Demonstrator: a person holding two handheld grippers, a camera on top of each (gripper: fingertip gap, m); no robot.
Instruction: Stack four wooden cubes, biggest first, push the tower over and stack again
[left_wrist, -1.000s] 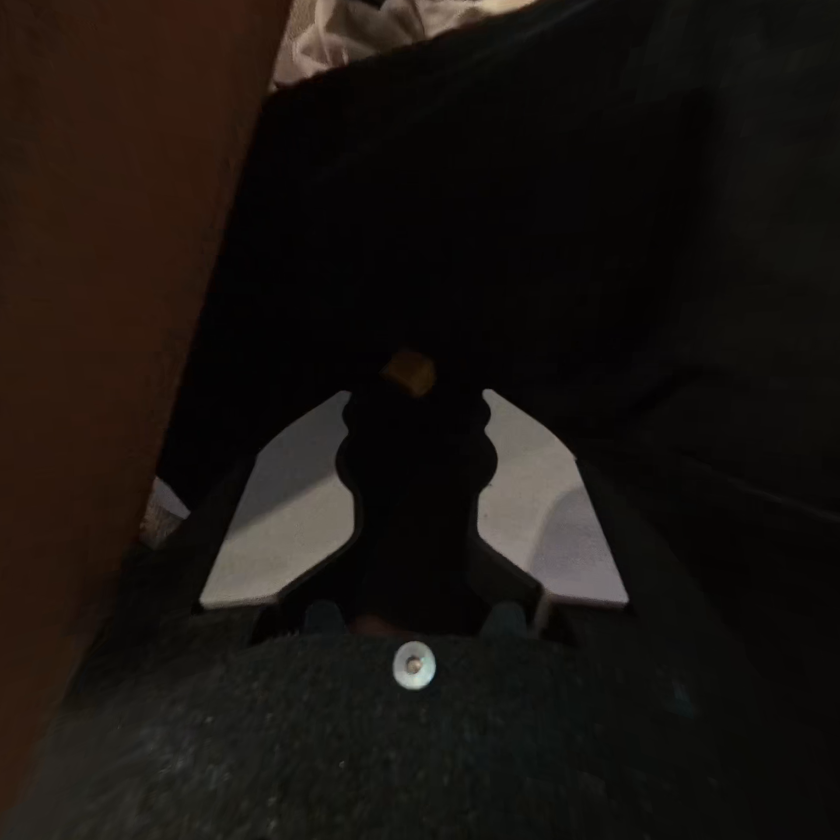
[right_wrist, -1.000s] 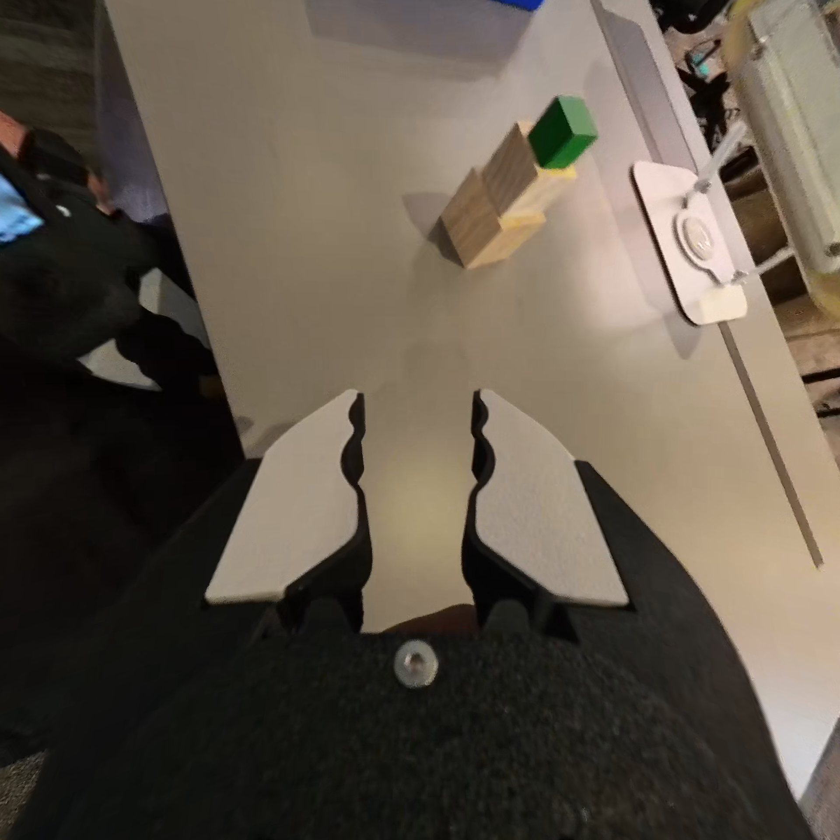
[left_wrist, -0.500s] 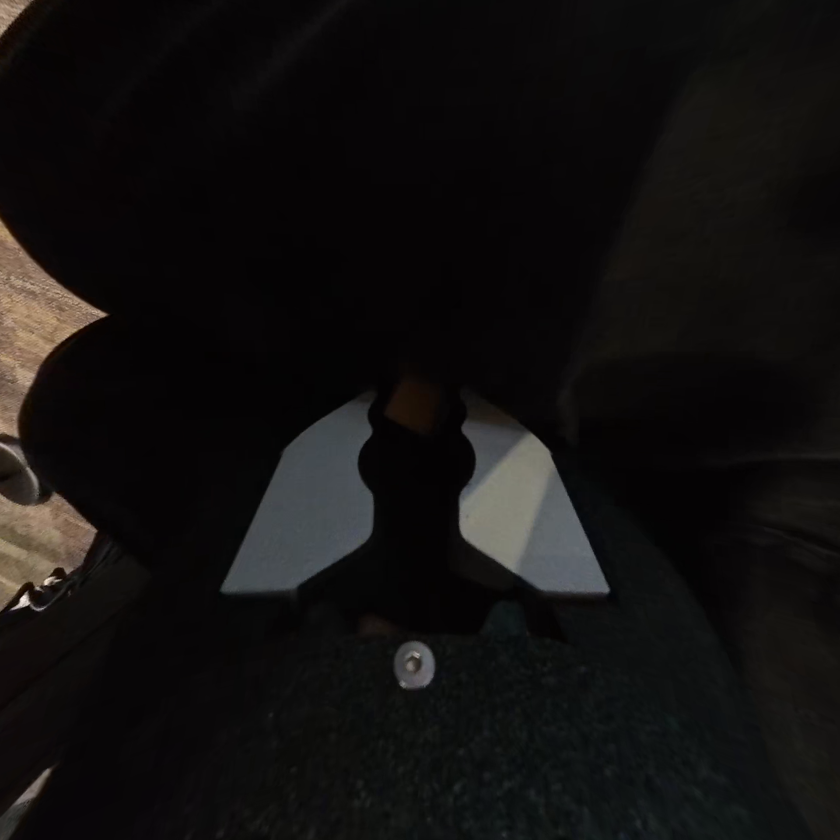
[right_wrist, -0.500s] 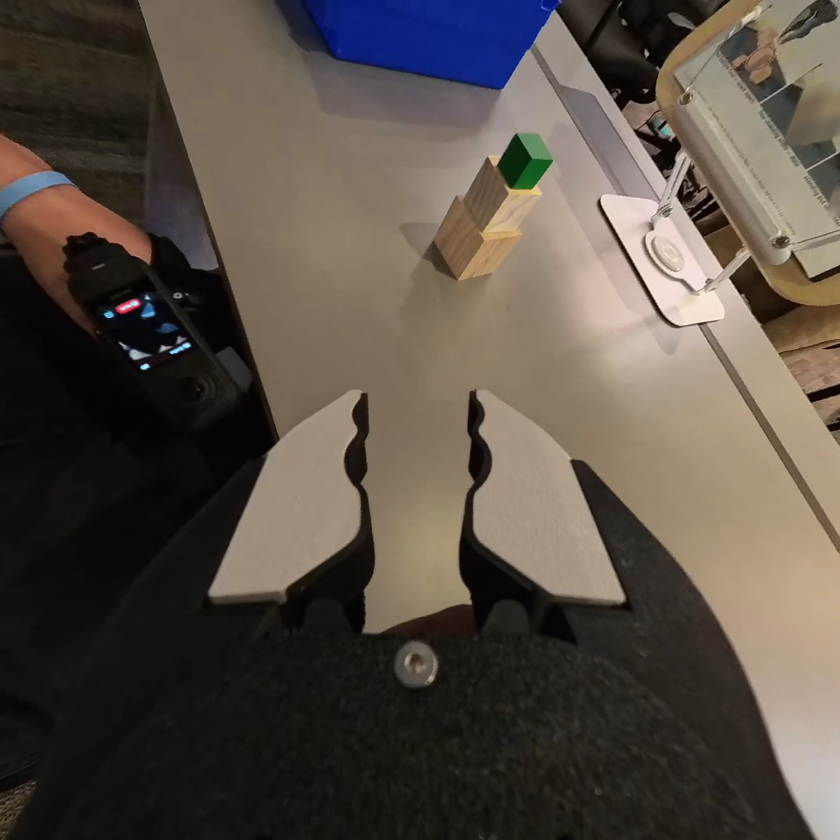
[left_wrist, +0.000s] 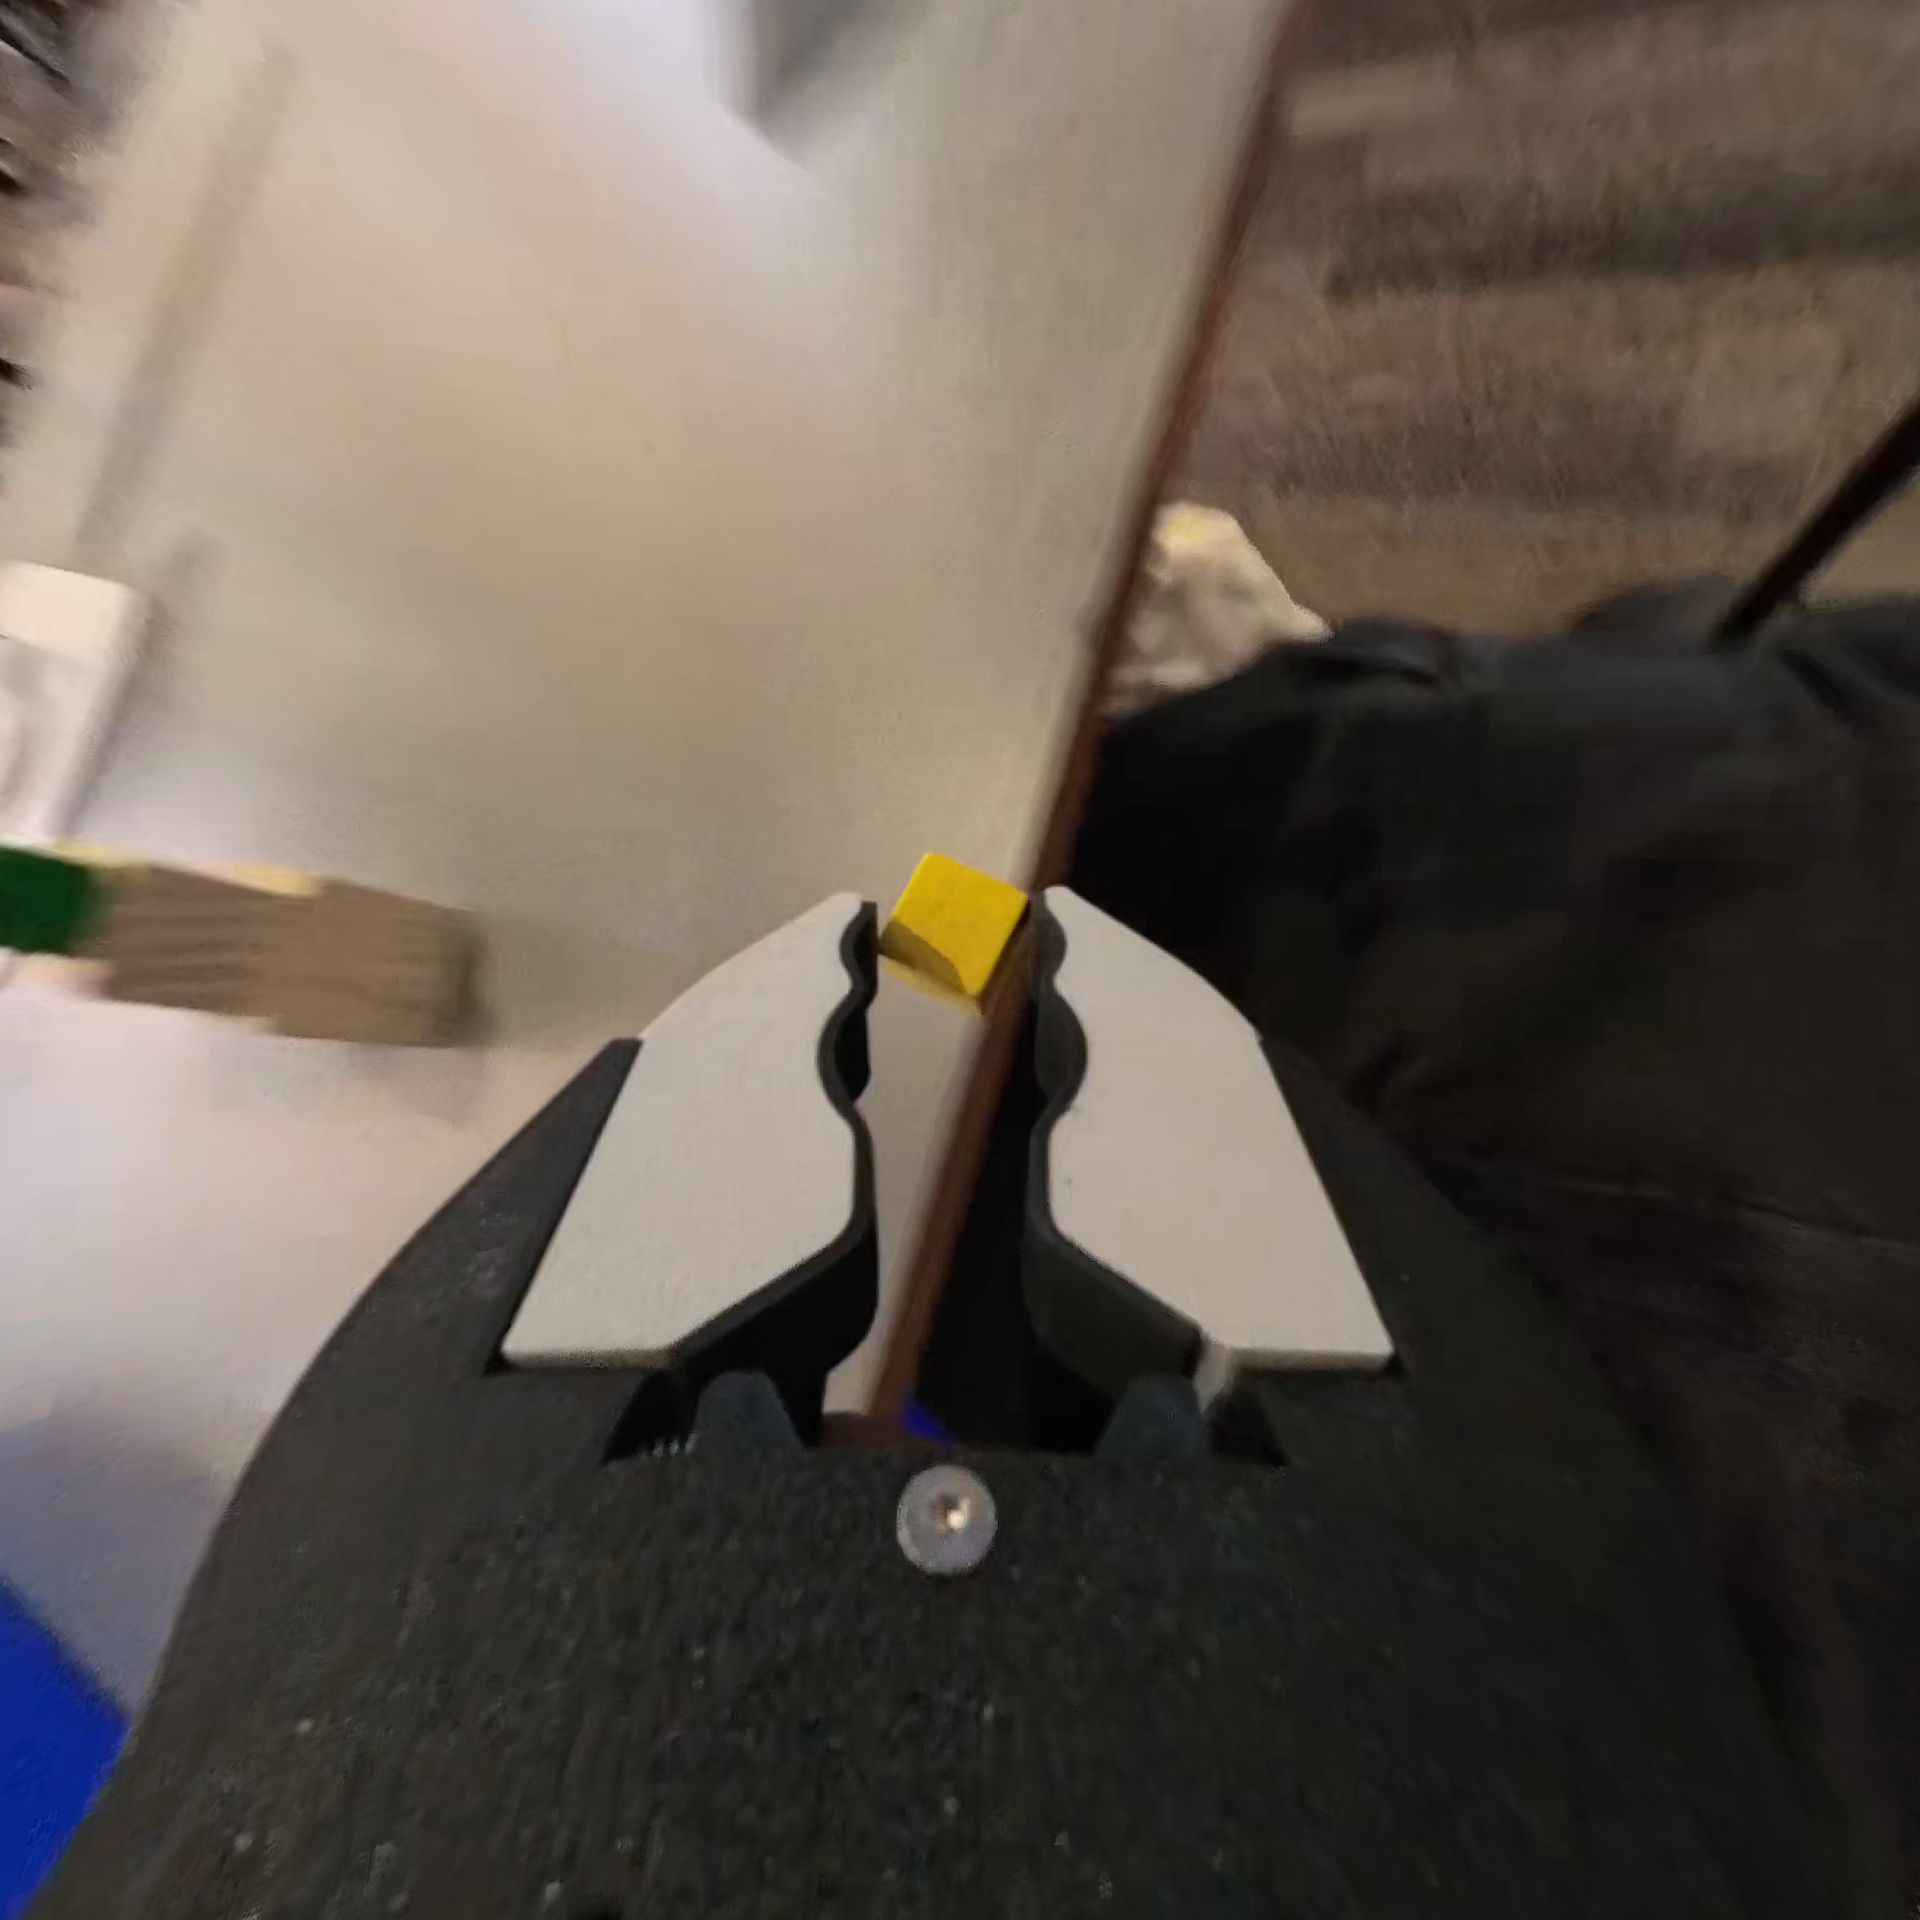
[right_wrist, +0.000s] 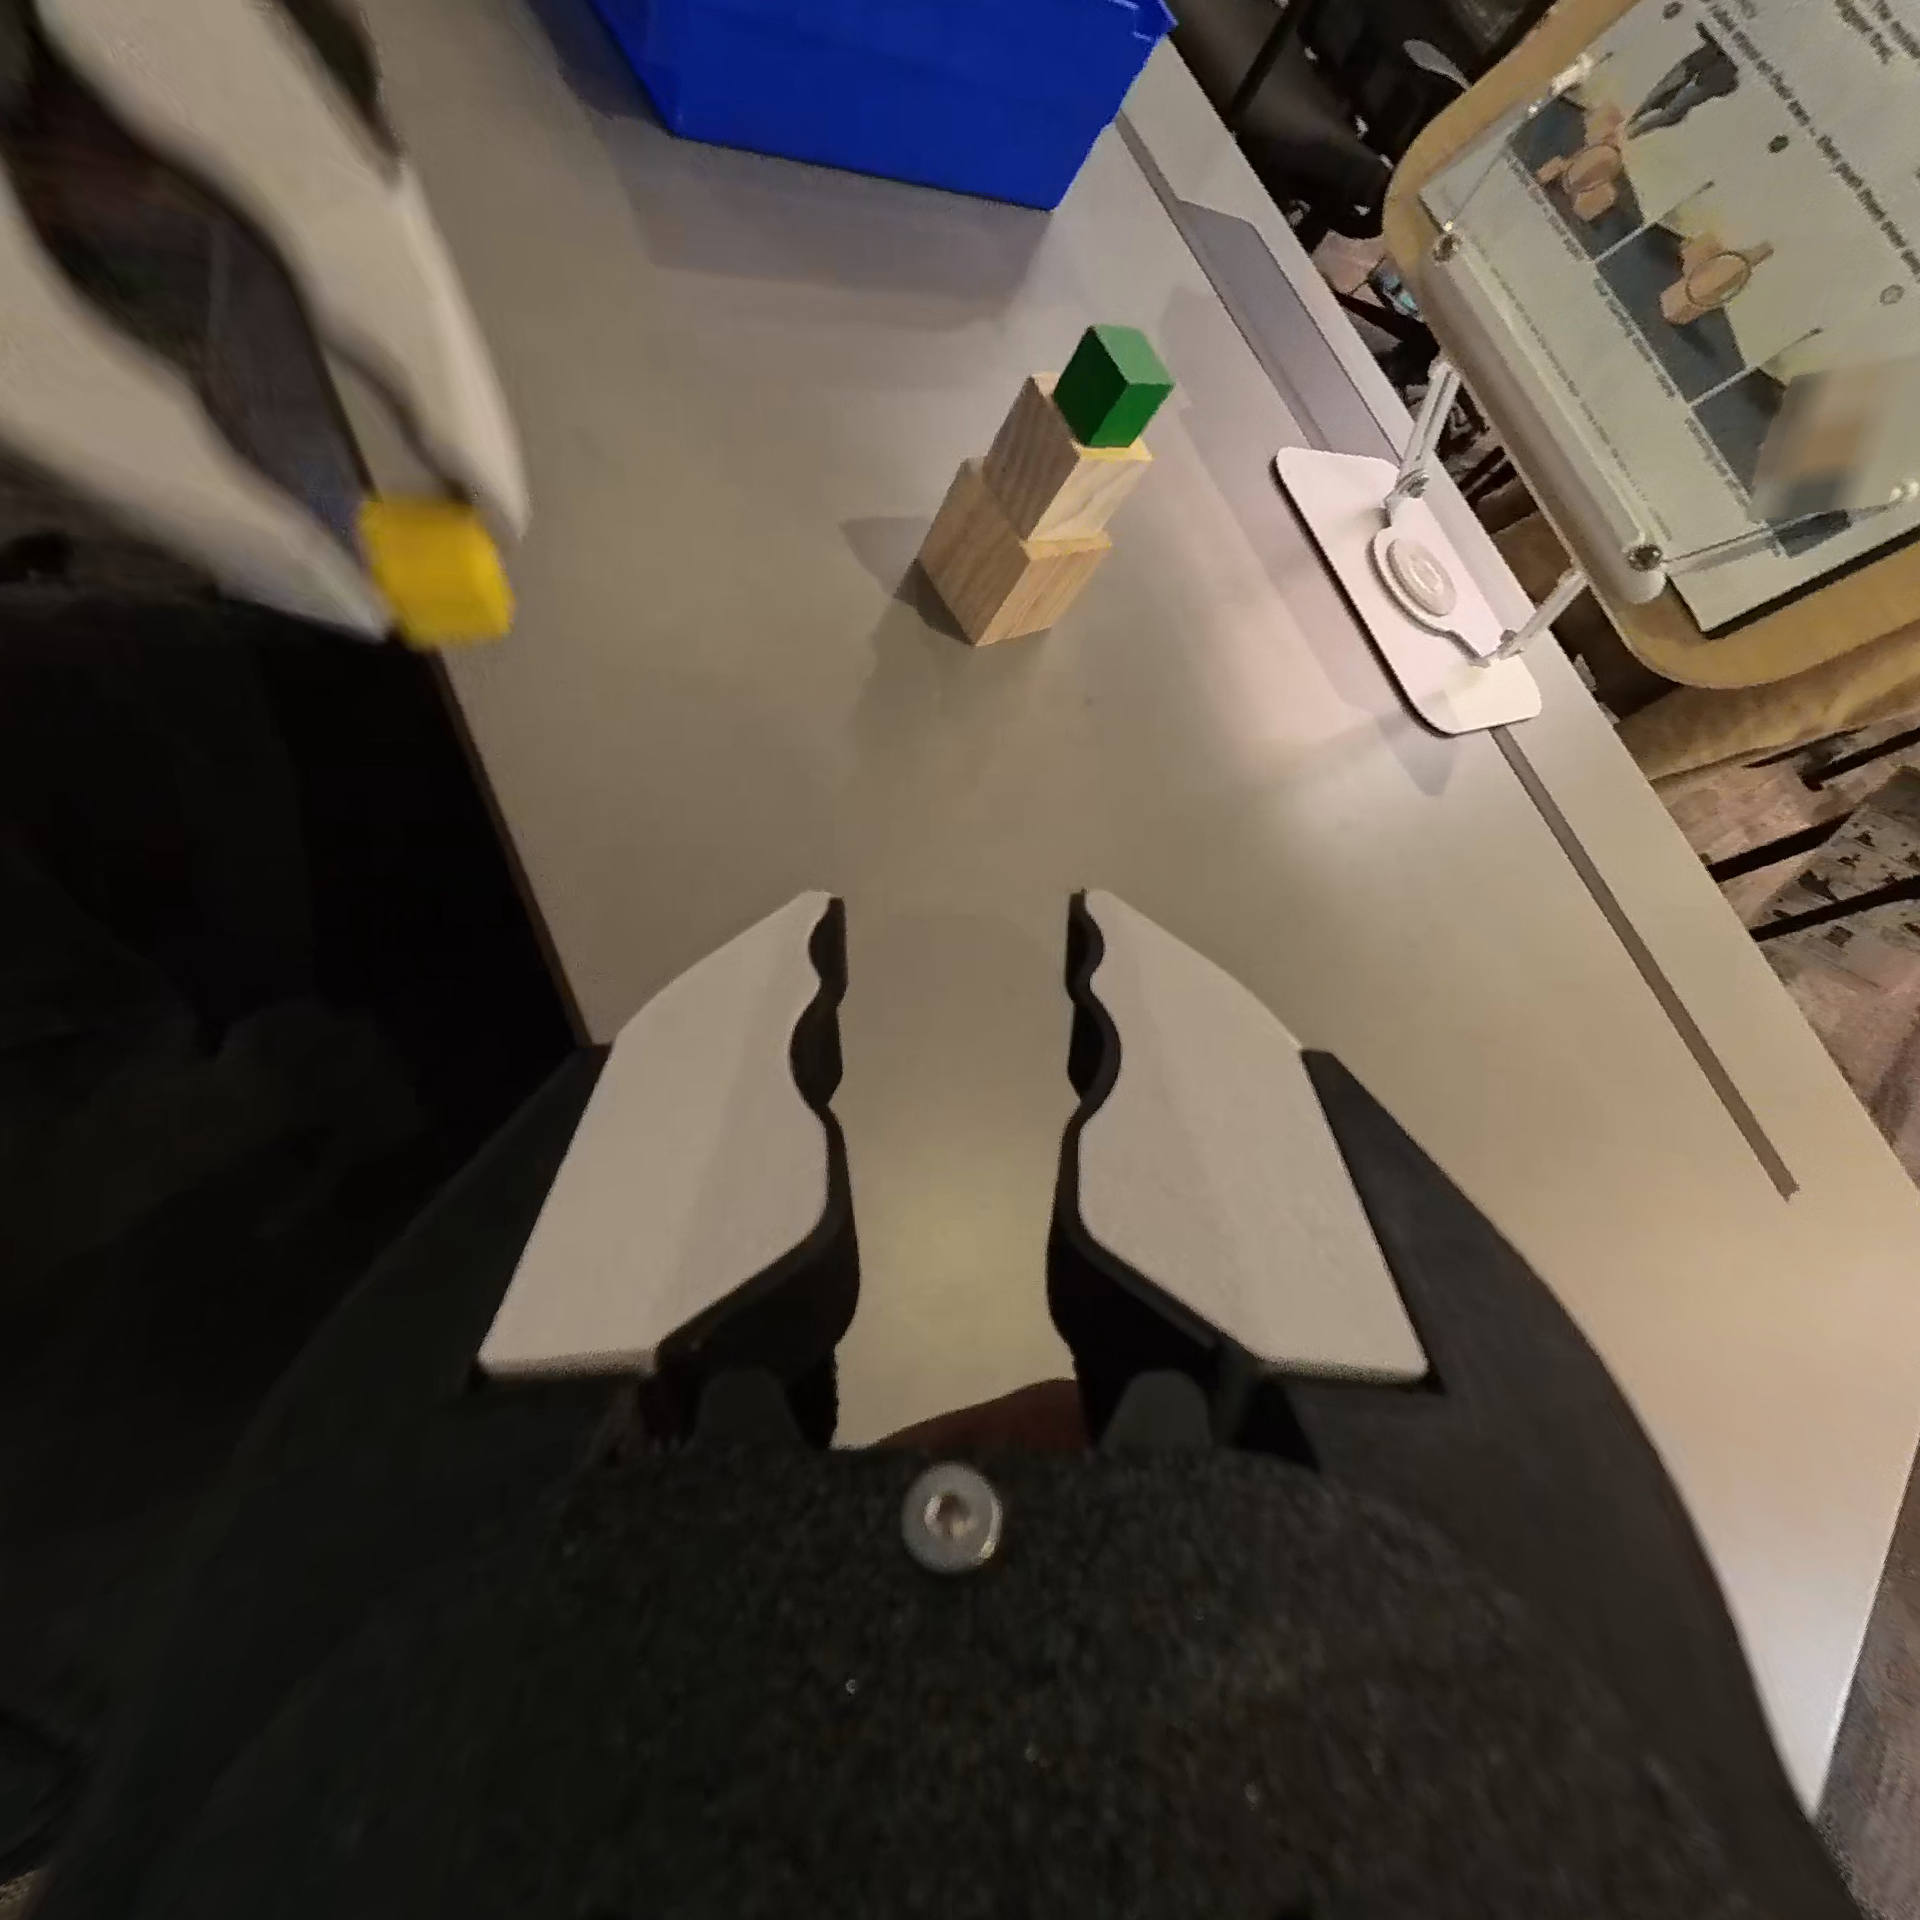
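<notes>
A tower stands on the grey table (right_wrist: 1195, 935): a big plain wooden cube (right_wrist: 997, 577) at the bottom, a smaller plain cube (right_wrist: 1049, 462) on it, a green cube (right_wrist: 1112, 400) on top. In the left wrist view the tower (left_wrist: 260, 966) is a blur at the left edge. My left gripper (left_wrist: 951, 925) is shut on a small yellow cube (left_wrist: 951, 935) and holds it in the air by the table's edge. It also shows in the right wrist view (right_wrist: 416, 561), up left of the tower, with the yellow cube (right_wrist: 436, 571) at its tips. My right gripper (right_wrist: 956, 914) is open and empty, well short of the tower.
A blue bin (right_wrist: 883, 83) stands at the far end of the table. A clear sign holder on a white base plate (right_wrist: 1413, 582) stands to the right of the tower. The table's left edge (right_wrist: 499, 790) drops to dark floor and clothing.
My left gripper has come up from the dark below the table with the yellow cube and now hangs over the table's edge. My right gripper has drawn back and tilted up a little.
</notes>
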